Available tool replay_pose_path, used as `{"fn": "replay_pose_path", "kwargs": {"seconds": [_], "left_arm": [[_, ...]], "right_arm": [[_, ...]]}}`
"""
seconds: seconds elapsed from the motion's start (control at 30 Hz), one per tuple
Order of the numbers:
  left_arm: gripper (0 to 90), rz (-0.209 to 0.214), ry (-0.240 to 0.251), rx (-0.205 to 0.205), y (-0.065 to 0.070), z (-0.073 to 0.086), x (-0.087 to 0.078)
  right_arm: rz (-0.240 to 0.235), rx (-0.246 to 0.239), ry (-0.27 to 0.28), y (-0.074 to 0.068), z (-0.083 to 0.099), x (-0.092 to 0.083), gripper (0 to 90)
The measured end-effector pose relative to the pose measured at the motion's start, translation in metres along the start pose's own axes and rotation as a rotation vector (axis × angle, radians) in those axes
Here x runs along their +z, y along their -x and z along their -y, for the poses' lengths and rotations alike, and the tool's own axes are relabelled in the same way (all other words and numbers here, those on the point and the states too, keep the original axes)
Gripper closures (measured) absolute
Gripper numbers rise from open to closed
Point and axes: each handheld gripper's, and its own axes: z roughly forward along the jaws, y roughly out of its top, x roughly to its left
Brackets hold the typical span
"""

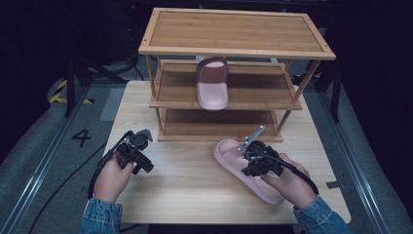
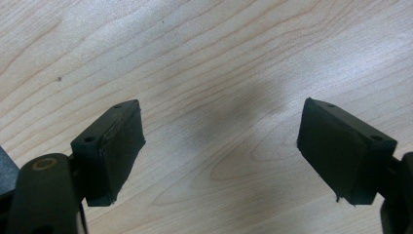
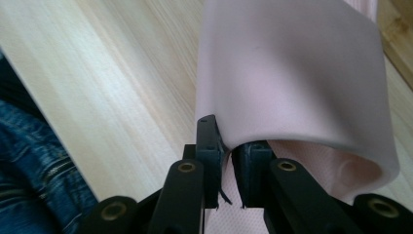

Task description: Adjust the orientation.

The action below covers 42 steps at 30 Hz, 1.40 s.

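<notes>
Slipper (image 1: 246,170) on the table (image 1: 190,190), front right, just before the rack (image 1: 234,48); toe points at the bottom shelf. Work in hand looks like racking it beside its mate.

Largest to smallest:
- Table: one, light wood.
- Rack: one, three wooden tiers. Top bare, middle carries the second slipper (image 1: 212,85), bottom free as far as I can see.
- Slippers: two, pink, same model. One shelved, one in hand.
- Grippers: two.

Right gripper (image 3: 228,146): jaws nearly together, clamped on the near edge of the strap, one pad inside, one outside. Left gripper (image 2: 219,146): jaws wide apart, nothing between, hovering over bare table at the left.

Handling, my read: soft foam, light, no fragility. Strap flexes, so the sole will likely droop and swing off a one-edge pinch. Matte surface should give decent friction. Strap edge is the sensible grab point; a deeper bite would cut wobble. Watch the toe clearing the shelf lip.
</notes>
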Motion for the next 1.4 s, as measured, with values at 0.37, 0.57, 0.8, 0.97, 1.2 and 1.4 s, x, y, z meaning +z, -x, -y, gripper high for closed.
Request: {"fn": "replay_pose_path", "kwargs": {"seconds": [0.37, 0.57, 0.8, 0.97, 1.2, 1.4], "left_arm": [[17.5, -0.002, 0.005, 0.012, 0.003, 0.000, -0.001], [17.5, -0.001, 0.003, 0.019, 0.003, 0.000, -0.002], [17.5, 0.001, 0.013, 0.020, 0.004, 0.001, -0.002], [17.5, -0.001, 0.009, 0.022, 0.004, 0.001, -0.002], [17.5, -0.005, 0.009, 0.039, 0.006, 0.000, -0.002], [17.5, -0.003, 0.007, 0.043, 0.007, 0.000, -0.002]], "right_arm": [[0.010, -0.055, 0.016, -0.006, -0.012, -0.038, 81.0], [0.017, -0.079, 0.023, -0.010, -0.015, -0.064, 81.3], [0.018, -0.099, 0.033, -0.014, -0.019, -0.093, 81.1], [0.033, -0.106, 0.048, -0.012, -0.025, -0.112, 81.0], [0.076, -0.112, 0.059, -0.006, -0.036, -0.139, 80.8], [0.114, -0.097, 0.068, 0.004, -0.045, -0.154, 80.8]]}}
